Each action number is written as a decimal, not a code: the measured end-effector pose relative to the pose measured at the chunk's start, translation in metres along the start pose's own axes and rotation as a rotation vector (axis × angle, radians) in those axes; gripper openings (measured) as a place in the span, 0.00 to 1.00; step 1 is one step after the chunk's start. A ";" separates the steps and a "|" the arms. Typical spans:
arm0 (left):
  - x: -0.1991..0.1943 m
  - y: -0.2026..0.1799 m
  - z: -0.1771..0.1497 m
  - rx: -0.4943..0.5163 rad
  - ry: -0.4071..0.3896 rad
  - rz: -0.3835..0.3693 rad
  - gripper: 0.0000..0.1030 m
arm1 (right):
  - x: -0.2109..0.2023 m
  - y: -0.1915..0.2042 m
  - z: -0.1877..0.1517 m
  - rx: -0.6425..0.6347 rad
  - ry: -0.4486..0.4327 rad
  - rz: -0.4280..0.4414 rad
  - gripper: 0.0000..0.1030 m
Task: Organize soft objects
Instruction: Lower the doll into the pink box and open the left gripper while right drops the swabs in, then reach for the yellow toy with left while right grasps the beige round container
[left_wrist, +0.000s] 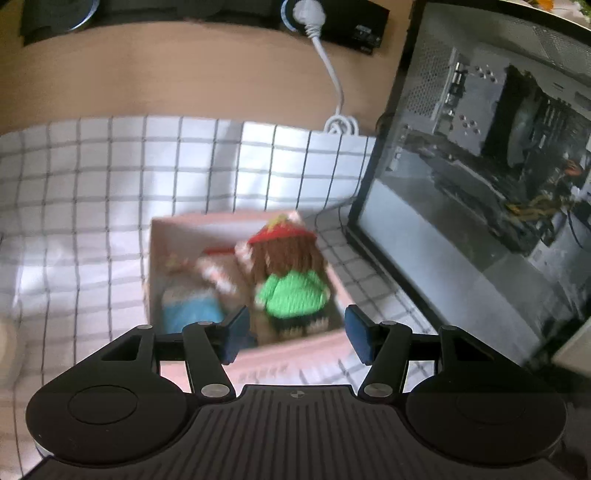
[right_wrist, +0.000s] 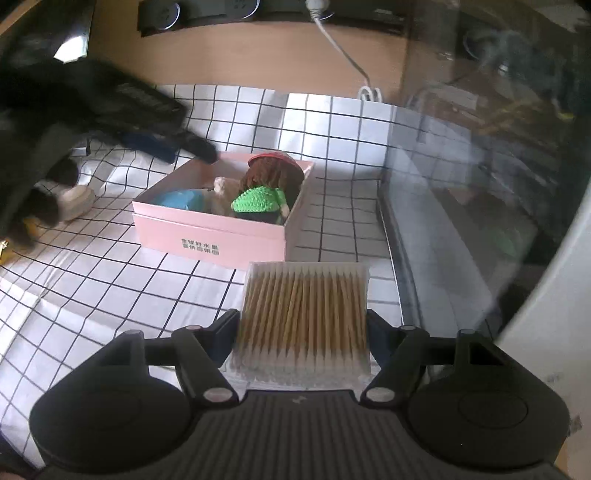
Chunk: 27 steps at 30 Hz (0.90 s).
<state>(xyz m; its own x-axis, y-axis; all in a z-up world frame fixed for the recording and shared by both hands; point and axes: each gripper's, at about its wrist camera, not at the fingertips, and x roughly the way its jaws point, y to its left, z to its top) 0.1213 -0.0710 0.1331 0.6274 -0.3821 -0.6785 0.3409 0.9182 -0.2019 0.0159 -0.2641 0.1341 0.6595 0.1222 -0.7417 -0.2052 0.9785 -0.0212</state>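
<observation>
Over the pink box (right_wrist: 207, 236), my right hand-held gripper (right_wrist: 303, 332) clasps a cotton-swab pack (right_wrist: 304, 314); the left hand-held gripper (left_wrist: 291, 332) hangs empty, jaws parted; next comes lowering it in beside 2 dolls.

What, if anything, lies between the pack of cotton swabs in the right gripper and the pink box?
Nothing visible does. Only bare checked cloth lies between the cotton swabs, held in the right gripper, and the pink box. Inside the box, the green-sweater doll and a blue soft item take up part of the space.
</observation>
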 end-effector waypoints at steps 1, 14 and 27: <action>-0.006 0.004 -0.008 -0.014 0.007 -0.002 0.60 | 0.004 0.001 0.004 -0.008 0.007 0.006 0.69; -0.082 0.085 -0.129 -0.349 0.130 0.009 0.60 | 0.034 0.027 0.172 0.013 -0.185 0.057 0.70; -0.129 0.173 -0.184 -0.614 0.025 0.130 0.60 | 0.150 0.045 0.228 0.266 0.056 0.241 0.83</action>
<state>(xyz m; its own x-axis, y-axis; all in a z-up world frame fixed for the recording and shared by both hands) -0.0294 0.1564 0.0556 0.6175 -0.2680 -0.7395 -0.2062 0.8522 -0.4810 0.2698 -0.1638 0.1747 0.5730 0.3529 -0.7396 -0.1502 0.9325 0.3286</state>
